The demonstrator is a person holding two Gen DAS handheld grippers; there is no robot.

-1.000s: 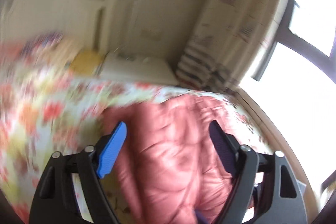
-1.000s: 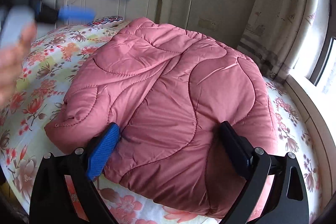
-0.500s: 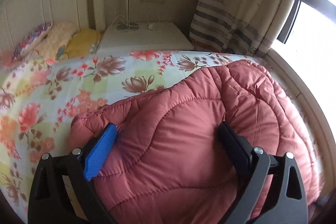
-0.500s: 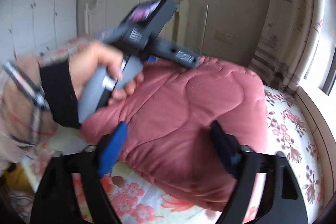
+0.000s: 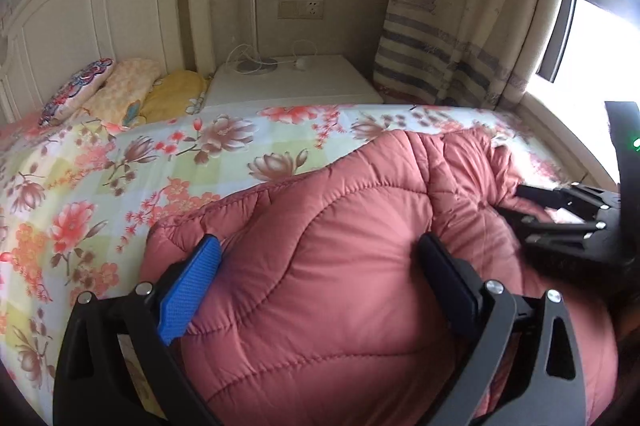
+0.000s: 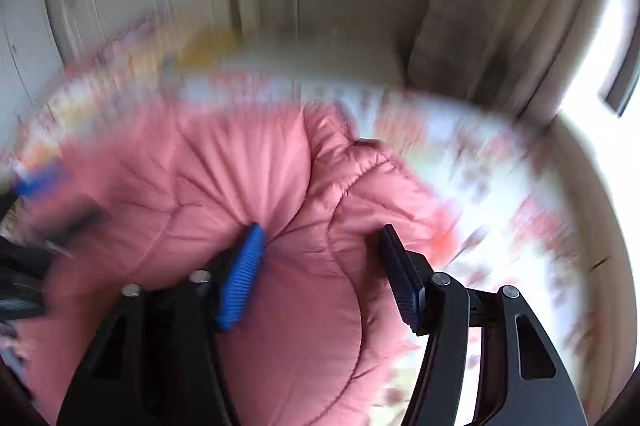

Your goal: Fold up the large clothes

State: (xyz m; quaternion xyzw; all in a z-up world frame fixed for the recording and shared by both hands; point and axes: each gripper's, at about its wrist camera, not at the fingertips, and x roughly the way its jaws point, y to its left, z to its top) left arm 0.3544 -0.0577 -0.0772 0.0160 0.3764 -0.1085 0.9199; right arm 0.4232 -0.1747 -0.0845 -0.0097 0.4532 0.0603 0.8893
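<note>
A pink quilted puffer coat lies bunched on the floral bedsheet. My left gripper is open, its jaws wide apart and low over the coat. My right gripper is open too, with a bulge of the coat between its jaws; that view is motion-blurred. The right gripper also shows in the left wrist view at the coat's right side. The left gripper appears as a blur at the left edge of the right wrist view.
A white headboard and small pillows are at the bed's far end. A white nightstand with a lamp stands beyond the bed. A striped curtain and a window are on the right.
The right gripper swung right and down onto the coat's right side, its jaws narrower than before. The left gripper settled over the coat's left part. The coat's right side is now creased.
</note>
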